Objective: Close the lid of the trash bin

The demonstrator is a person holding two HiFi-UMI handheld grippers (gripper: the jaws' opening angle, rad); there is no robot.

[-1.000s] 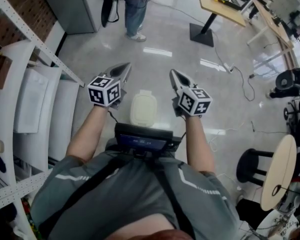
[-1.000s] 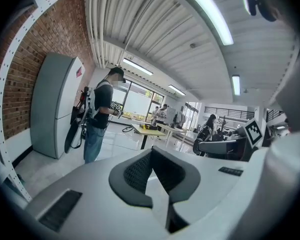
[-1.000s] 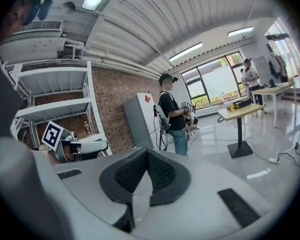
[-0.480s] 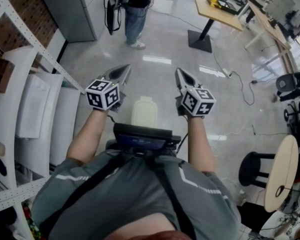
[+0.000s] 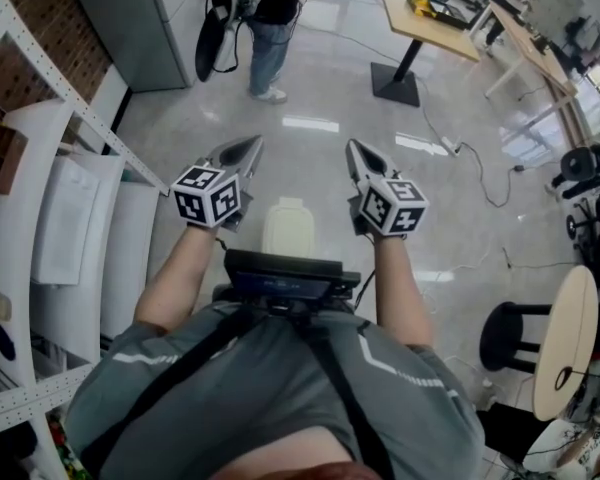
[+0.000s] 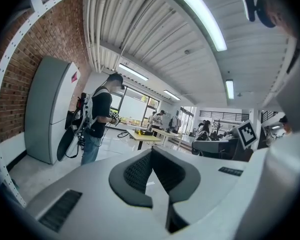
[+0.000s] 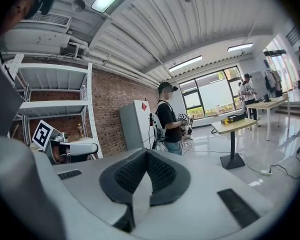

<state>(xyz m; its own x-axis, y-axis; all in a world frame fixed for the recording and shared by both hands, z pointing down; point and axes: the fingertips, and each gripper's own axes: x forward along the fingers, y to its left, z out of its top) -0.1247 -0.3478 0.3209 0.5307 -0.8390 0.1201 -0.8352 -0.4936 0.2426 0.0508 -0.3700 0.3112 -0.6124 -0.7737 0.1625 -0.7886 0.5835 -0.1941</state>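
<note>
A cream trash bin stands on the floor just ahead of me, seen from above, with its pale lid lying over the top. My left gripper is held in the air to the left of the bin, and my right gripper to its right. Neither touches the bin. In the left gripper view the left gripper has its dark pads pressed together with nothing between them. The right gripper looks the same in its own view. Both gripper views look out across the room, and the bin is hidden from them.
White metal shelving runs along my left. A grey cabinet stands at the back left, and a person stands beyond it. A desk on a black base, floor cables, a black stool and a round table are to the right.
Both grippers have stayed almost where they were, shut throughout. The bin's top looks narrower now than one second ago. The view has shifted slightly.
</note>
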